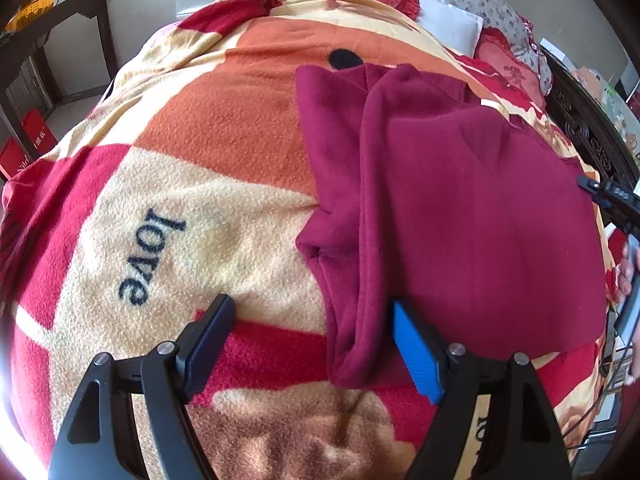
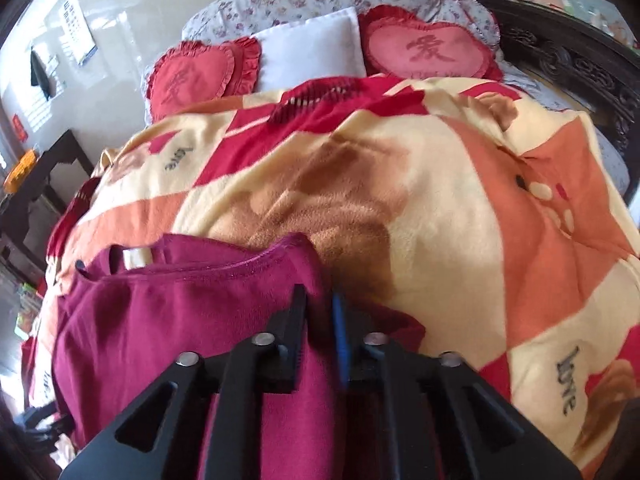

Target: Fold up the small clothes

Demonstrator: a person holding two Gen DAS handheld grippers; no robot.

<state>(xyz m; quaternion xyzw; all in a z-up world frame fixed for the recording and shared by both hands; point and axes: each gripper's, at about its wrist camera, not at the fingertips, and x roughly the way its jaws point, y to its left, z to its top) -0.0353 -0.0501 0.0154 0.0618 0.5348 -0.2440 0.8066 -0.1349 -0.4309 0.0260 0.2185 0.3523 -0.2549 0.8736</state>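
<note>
Maroon fleece garment [image 1: 460,208] lies on the patterned blanket [image 1: 200,152] covering the bed, partly folded, one layer doubled over another with a raised seam ridge along its left side. Its neckline and pale label [image 2: 136,258] face the pillows; the lower hem is hidden behind the right gripper [image 2: 320,320]. That gripper's fingers are pressed nearly together, pinching a fold of the garment's right edge. The left gripper [image 1: 312,340] is spread wide, straddling the garment's near corner without clamping it. Heart cushions [image 2: 428,46] and a white pillow [image 2: 312,50] lie beyond.
</note>
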